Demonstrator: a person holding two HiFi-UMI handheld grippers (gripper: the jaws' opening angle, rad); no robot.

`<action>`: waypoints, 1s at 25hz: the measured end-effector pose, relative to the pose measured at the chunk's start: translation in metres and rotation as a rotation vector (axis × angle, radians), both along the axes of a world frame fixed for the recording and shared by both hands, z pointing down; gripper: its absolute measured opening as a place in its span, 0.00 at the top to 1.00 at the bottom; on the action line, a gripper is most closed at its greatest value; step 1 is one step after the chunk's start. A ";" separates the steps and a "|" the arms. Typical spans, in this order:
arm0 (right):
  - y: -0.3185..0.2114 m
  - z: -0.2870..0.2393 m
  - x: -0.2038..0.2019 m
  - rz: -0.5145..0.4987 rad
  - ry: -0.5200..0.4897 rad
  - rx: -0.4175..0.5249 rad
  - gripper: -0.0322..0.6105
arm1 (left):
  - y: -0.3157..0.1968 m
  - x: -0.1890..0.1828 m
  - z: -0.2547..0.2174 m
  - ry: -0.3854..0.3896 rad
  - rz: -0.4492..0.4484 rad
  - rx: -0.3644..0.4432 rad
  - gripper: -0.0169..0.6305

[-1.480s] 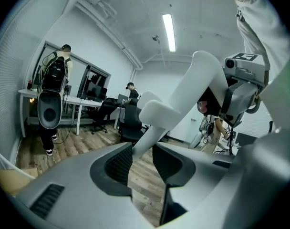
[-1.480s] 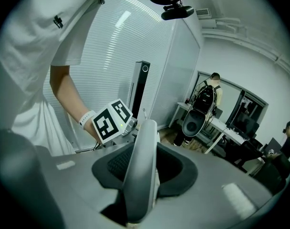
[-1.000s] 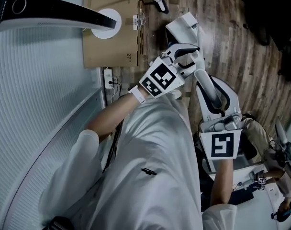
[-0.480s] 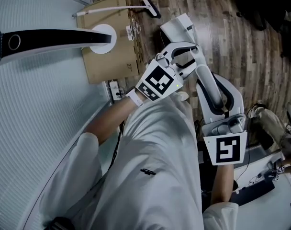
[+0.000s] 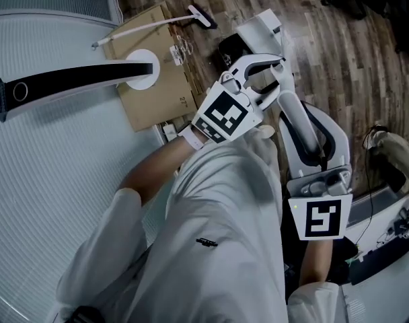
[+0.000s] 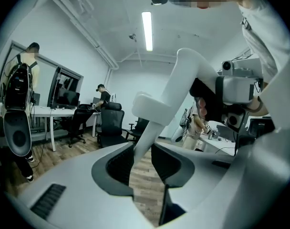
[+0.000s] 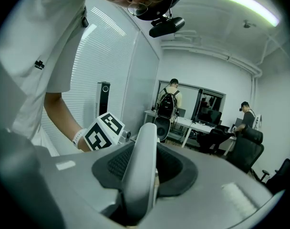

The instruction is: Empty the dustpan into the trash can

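Clamping the curved white dustpan handle [image 5: 290, 116]: right gripper [image 7: 144, 151], and left gripper [image 6: 142, 152], jaws just closing on it.

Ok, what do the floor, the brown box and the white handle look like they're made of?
Floor: wood or wood-look laminate; plank seams and grain show, and the look alone can't say which.
Box: matte brown cardboard, with folded flaps and raw edges.
Handle: probably moulded plastic, smooth and slightly glossy, with a rounded, seamless white surface.
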State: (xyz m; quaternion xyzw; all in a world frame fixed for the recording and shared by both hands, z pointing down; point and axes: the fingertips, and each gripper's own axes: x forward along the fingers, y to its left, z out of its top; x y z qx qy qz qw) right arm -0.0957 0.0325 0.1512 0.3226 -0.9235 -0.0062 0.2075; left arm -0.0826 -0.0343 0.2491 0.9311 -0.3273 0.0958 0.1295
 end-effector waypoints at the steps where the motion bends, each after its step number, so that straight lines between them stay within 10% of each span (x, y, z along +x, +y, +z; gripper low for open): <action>1: 0.001 0.000 0.005 0.011 0.006 0.007 0.74 | 0.000 0.007 0.000 0.001 0.013 -0.001 0.79; 25: -0.006 0.081 0.128 0.264 0.041 -0.089 0.74 | 0.018 0.151 0.094 -0.021 0.322 -0.119 0.79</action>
